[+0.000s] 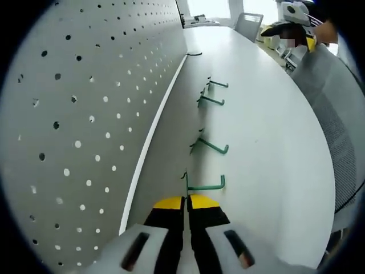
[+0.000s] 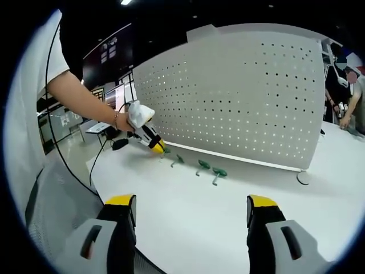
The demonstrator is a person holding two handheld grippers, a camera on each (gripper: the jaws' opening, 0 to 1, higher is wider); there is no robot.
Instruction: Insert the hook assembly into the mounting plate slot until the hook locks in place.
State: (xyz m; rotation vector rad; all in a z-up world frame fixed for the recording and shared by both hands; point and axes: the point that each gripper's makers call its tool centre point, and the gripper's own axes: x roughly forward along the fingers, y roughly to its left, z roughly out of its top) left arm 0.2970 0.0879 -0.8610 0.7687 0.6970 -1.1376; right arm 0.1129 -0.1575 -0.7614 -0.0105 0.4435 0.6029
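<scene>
Left tool [image 1: 186, 201] closed at hook [image 1: 206, 185]; right tool [image 2: 191, 208] spread.

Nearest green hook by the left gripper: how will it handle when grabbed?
Nearest green hook looks like thin bent wire, so probably stiff and light. Lying flat on the smooth white table, it may skid when nudged. The left gripper, jaws together, sits at its end.

A white counter [image 2: 239, 217] spans both views. In the left gripper view, a grey mesh chair back [image 1: 336, 108] stands at three o'clock and another chair [image 1: 248, 24] at one o'clock. In the right gripper view, a black cable [image 2: 105, 149] trails at nine o'clock and a person [image 2: 353, 94] bends over the counter at three o'clock.
</scene>
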